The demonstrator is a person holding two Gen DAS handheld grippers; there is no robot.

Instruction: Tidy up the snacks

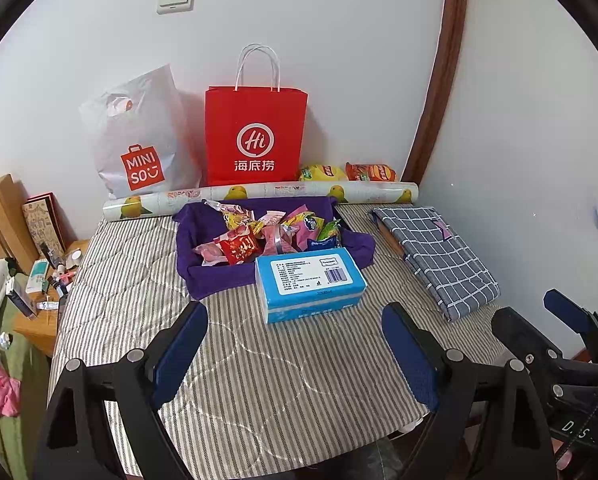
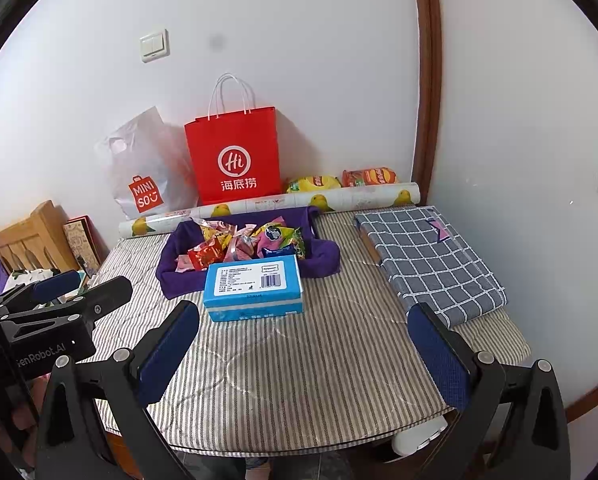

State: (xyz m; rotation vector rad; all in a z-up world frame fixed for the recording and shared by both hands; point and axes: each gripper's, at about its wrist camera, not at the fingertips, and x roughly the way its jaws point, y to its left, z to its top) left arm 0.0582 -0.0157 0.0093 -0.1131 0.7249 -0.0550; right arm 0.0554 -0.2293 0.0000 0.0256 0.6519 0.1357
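- Wrapped snacks (image 1: 267, 234) are lying heaped in a purple cloth-lined basket (image 1: 203, 276) at the middle of the striped table (image 1: 259, 380), likely gathered there to keep them together.
- A blue tissue pack (image 1: 309, 282) is sitting just in front, touching the basket's near edge.
- Two chip bags (image 1: 349, 172) are lying at the far wall, behind a patterned roll (image 1: 259, 196).
- The left gripper (image 1: 295, 354) and right gripper (image 2: 303, 354) are hovering at the near edge, both spread wide and holding nothing.

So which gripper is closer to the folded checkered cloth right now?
Right. The right gripper hangs open beside the folded checkered cloth, one finger at its near corner. The left gripper, also open, sits further left, facing the tissue pack.
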